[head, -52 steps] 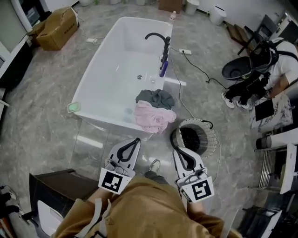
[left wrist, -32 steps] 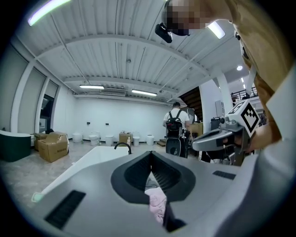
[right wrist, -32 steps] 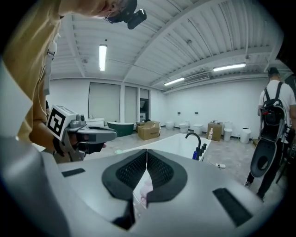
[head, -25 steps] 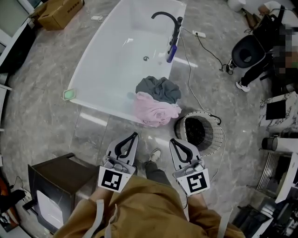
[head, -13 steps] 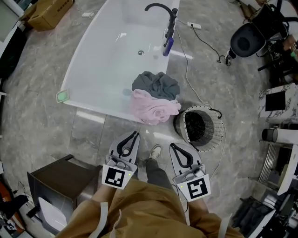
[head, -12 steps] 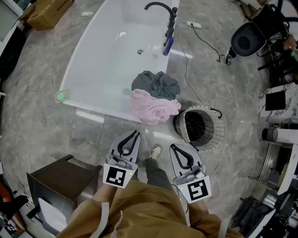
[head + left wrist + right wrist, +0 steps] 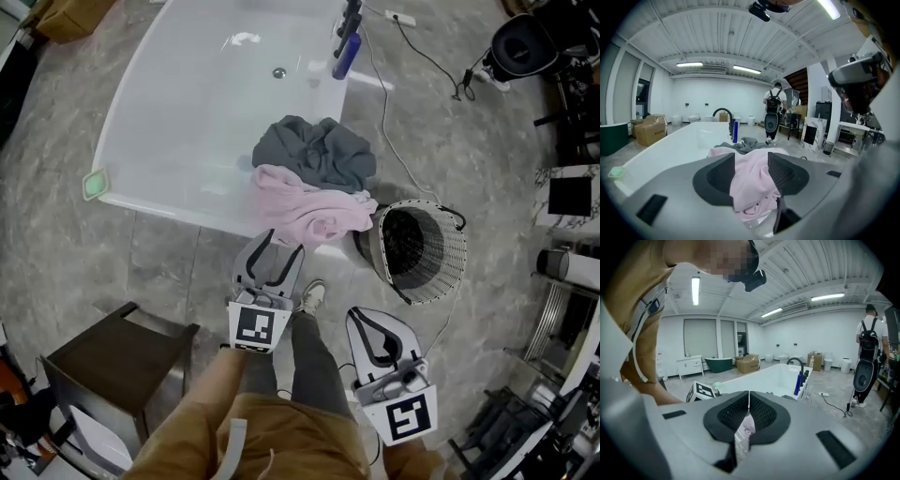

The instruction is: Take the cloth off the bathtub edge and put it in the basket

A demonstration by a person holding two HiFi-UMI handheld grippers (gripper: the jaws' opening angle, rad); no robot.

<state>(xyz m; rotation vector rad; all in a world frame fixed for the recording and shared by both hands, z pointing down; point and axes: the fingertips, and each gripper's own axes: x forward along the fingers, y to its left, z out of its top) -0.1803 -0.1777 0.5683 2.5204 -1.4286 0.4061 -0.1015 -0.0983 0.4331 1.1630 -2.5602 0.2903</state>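
Pink cloth (image 7: 309, 208) lies crumpled in soft folds over the bathtub (image 7: 169, 103) rim at mid-frame, just below a grey cloth (image 7: 314, 155). The basket (image 7: 427, 253) stands to its right. Its long axis runs left to right along the rim. The left tool (image 7: 279, 246) has just been opening: its jaws stand apart, the cloth's lower edge between them, unpressed. The right tool (image 7: 364, 319), lower right, is clenched on nothing.

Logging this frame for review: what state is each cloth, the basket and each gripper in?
Pink cloth: draped over bathtub edge, ungripped.
Grey cloth: heaped behind it.
Basket: upright, no cloth inside.
Left gripper: open, jaws just been opening, nothing pressed between them.
Right gripper: shut, empty.
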